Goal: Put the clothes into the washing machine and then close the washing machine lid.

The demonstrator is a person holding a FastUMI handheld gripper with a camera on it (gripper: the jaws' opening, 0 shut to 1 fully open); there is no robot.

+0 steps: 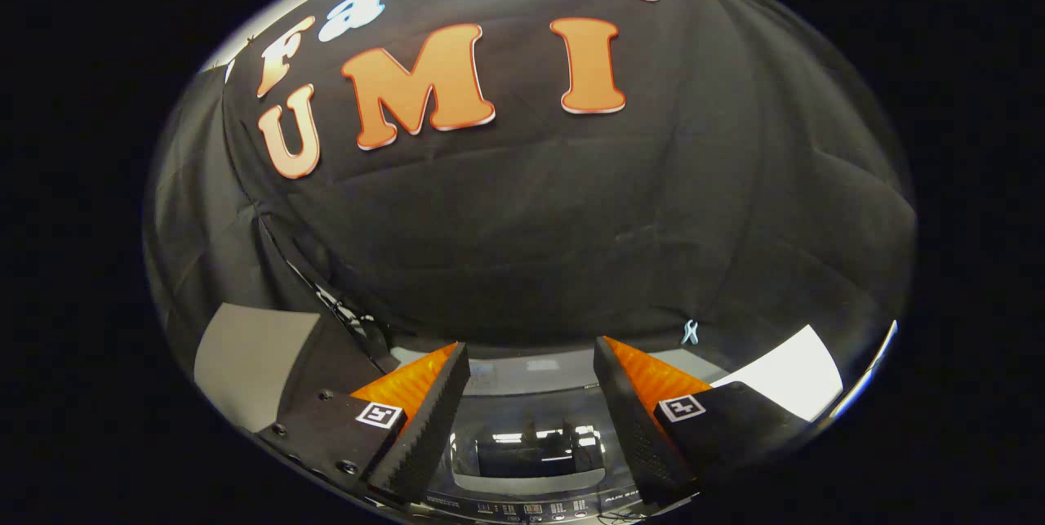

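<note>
- The gripper (531, 394) hangs above the washing machine (531, 460) with its fingers spread apart and nothing between them.
- Risk, in my judgement: the fingers could reach down for clothes that are not there, or knock the glossy lid (531, 435); from here I cannot tell if the lid is closed or open.
- The machine lies just below the fingers; dark shiny top, pale rim, control strip near the camera; I see no clothes.
</note>
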